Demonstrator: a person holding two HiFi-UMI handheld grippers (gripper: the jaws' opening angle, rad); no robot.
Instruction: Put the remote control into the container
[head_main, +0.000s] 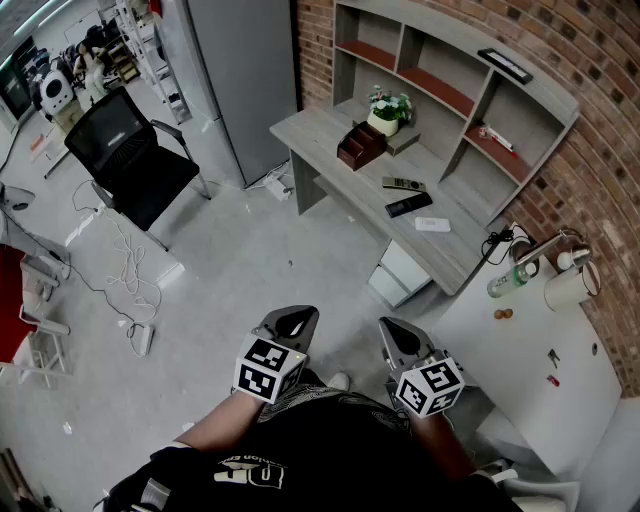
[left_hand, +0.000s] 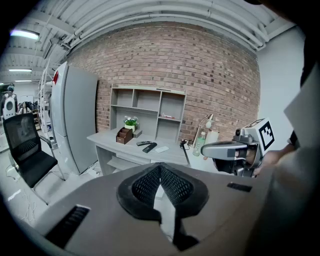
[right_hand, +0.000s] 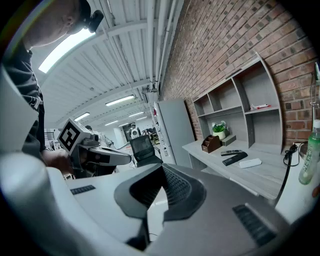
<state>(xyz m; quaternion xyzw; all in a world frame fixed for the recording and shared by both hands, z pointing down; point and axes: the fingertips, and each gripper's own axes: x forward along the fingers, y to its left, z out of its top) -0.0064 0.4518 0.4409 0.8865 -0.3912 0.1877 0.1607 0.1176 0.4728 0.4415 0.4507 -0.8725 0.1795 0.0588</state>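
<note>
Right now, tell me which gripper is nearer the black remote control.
Right, slightly. The right gripper points almost straight at the black remote control on the desk; the left gripper sits farther left. Both are well short of it.

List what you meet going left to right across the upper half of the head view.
chair → organizer → white device → bottle → cup

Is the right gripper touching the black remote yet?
Apart. In the head view the right gripper sits over floor, well short of the black remote lying on the desk.
</note>
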